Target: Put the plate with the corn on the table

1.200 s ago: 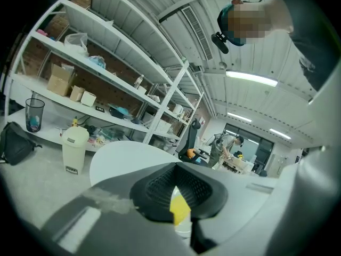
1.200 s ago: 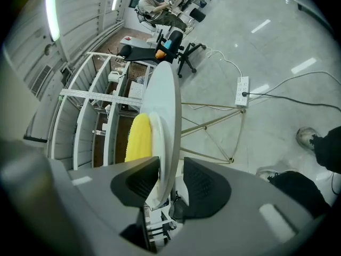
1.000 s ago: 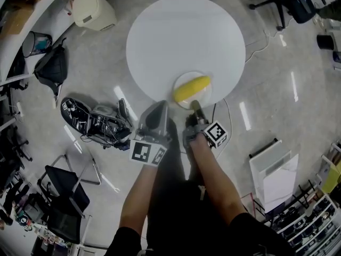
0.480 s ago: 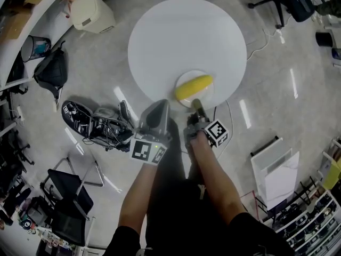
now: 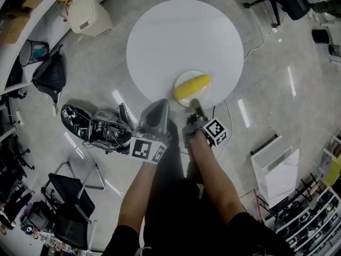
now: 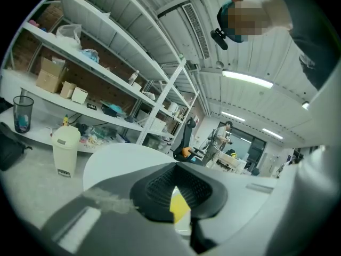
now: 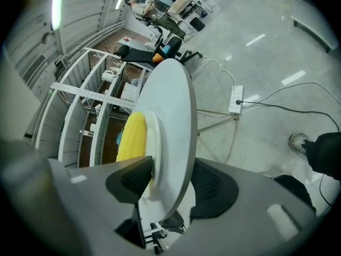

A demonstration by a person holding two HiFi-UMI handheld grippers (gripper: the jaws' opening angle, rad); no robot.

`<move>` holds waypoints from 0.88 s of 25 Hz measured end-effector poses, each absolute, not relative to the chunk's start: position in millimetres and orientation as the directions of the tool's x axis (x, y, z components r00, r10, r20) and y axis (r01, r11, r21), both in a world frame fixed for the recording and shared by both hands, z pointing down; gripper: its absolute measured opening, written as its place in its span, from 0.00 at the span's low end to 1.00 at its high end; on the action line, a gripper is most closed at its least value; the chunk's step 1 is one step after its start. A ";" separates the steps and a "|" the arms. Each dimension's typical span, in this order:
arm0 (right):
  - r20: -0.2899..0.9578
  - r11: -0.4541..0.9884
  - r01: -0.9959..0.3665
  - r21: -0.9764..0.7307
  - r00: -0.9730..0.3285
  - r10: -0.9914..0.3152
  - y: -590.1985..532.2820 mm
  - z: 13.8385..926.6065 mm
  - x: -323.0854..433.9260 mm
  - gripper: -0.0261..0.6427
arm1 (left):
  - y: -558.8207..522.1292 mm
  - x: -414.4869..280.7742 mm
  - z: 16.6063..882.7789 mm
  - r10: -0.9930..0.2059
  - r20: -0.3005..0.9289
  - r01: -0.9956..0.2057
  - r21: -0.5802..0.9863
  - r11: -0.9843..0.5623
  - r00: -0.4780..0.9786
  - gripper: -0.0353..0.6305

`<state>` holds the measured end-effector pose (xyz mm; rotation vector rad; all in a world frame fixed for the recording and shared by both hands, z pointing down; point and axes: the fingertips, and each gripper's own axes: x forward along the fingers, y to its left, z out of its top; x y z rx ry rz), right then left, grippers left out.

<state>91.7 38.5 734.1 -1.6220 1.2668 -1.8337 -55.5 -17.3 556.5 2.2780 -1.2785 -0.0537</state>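
Right fingers (image 7: 129, 181) just opening astride plate (image 7: 152, 143), white table (image 7: 173, 105) | left fingers (image 6: 154, 190) together | shelving (image 6: 96, 68) behind

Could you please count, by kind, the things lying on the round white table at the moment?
Plate: 1
Corn: 1
Total: 2
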 end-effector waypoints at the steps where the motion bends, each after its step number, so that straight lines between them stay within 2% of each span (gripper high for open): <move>1: 0.585 -0.523 -0.275 -0.807 -0.256 -0.769 39.0 734.5 91.6 0.40 | -17.5 -55.4 556.6 -0.803 0.214 -0.783 0.459 -0.420 0.556 0.06; 17: 0.611 -0.548 -0.280 -0.788 -0.238 -0.755 23.2 738.9 89.3 0.49 | -31.8 -58.7 558.6 -0.780 0.220 -0.767 0.463 -0.445 0.586 0.06; 22: 0.633 -0.567 -0.297 -0.769 -0.220 -0.742 18.4 741.4 87.6 0.55 | -38.0 -64.3 559.7 -0.780 0.221 -0.766 0.466 -0.442 0.585 0.06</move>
